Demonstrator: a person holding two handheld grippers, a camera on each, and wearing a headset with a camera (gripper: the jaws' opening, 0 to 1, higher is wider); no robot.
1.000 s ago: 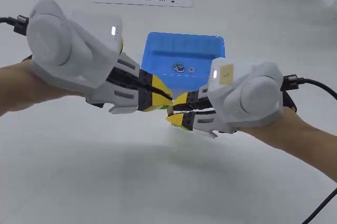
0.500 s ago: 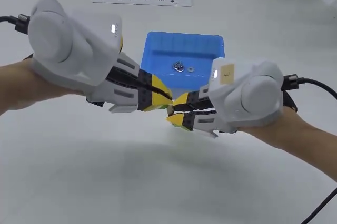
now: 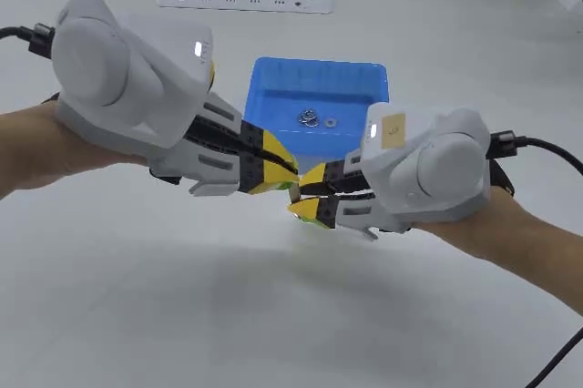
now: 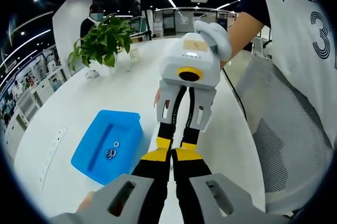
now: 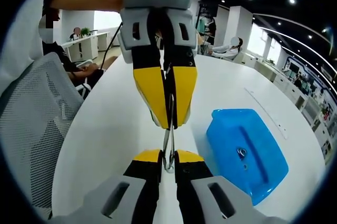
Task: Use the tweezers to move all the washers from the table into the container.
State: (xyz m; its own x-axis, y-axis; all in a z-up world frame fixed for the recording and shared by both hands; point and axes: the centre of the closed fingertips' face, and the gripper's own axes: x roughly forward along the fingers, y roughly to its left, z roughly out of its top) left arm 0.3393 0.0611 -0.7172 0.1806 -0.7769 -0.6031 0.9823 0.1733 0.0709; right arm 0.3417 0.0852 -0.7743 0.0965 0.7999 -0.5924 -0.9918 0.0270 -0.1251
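**Steel tweezers (image 5: 169, 129) pinched at both ends**

On the left of the head view we hold the left gripper (image 3: 279, 168), angled inward and down toward the middle of the tabletop (image 3: 273, 315). The right gripper view shows its yellow fingers (image 5: 151, 95) drawn narrow around the far end of the tweezers. The tweezers' long axis runs straight from one gripper to the other, in line with both sets of fingers. This leaves neither working tip free to pick anything up.

The right gripper (image 3: 305, 193) meets the left one tip to tip. Its own fingers are closed narrow on the near end of the tweezers.

We judge this to be a hand-over or a regrip. The next move depends on one gripper letting go while the other holds the tool steady along that shared axis.

Just beyond the meeting point sits the blue container (image 3: 273, 87), about equally near to both grippers. From the right gripper it lies just to the right of the tweezers. A few washers (image 3: 311, 117) lie together on its floor. We cannot tell whether any are left on the tabletop.
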